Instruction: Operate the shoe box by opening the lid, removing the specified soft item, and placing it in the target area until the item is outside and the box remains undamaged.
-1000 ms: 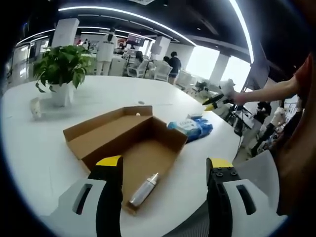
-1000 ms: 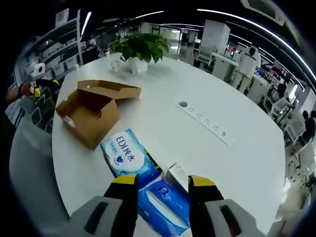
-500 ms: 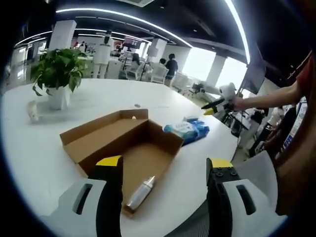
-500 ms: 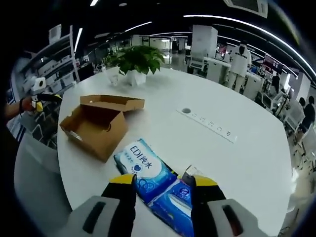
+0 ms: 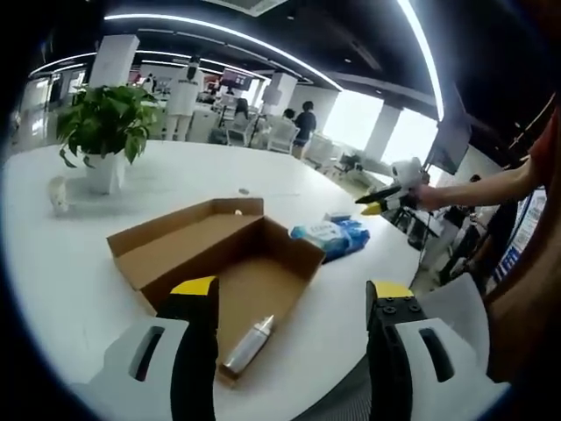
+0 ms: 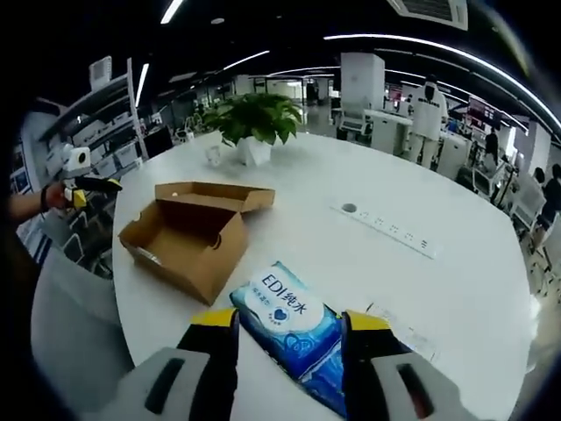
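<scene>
While I hold both claws off white round table (image 6: 412, 289), left gripper (image 5: 294, 303) gapes empty above open brown cardboard shoe box (image 5: 223, 254); right gripper (image 6: 289, 324) spread, empty, over blue wipes pack (image 6: 289, 316) beside box.

Bright ceiling light strips (image 5: 219, 22), window glare, strong fisheye edge distortion

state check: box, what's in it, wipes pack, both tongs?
Cardboard shoe box: open, lid folded back flat on the white table.
Silver bottle: lying on its side inside the box.
Blue wipes pack: outside the box, flat on the table, unheld.
Left tongs: open, empty, above the box.
Right tongs: open, empty, above the pack.
Potted plant: upright.
</scene>
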`<state>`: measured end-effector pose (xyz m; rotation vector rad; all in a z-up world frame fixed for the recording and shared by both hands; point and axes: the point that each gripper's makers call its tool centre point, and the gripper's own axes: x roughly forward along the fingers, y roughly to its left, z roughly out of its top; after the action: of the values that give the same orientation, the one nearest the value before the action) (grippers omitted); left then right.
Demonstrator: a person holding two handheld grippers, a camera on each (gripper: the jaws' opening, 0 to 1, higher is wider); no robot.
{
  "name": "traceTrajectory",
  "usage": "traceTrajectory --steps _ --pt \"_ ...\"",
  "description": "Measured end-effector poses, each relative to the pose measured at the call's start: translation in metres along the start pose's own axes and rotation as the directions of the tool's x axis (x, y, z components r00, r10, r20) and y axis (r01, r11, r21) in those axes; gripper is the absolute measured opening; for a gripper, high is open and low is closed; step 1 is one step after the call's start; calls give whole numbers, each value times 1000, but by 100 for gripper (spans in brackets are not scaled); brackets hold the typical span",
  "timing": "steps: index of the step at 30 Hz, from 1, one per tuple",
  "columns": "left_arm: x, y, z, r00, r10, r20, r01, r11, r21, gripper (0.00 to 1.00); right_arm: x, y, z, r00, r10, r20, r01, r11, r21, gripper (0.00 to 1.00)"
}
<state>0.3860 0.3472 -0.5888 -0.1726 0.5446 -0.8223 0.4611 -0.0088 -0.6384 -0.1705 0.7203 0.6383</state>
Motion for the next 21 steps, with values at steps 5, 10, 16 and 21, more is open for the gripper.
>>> traceTrajectory --steps 5,10,16,21 --pt "-1 -1 -1 1000 -2 0 2 1000 1 68 2 9 -1 1000 12 5 -12 1000 0 45" --pt "0 0 -1 1000 -4 -3 4 1000 2 68 3 17 6 999 13 39 -13 1000 19 46" --pt "2 -1 0 1000 -11 -2 11 1000 4 68 8 37 13 997 40 65 -42 999 21 49" --pt "2 -2 2 1000 -13 2 13 1000 5 68 13 49 13 996 62 68 -64 998 19 50"
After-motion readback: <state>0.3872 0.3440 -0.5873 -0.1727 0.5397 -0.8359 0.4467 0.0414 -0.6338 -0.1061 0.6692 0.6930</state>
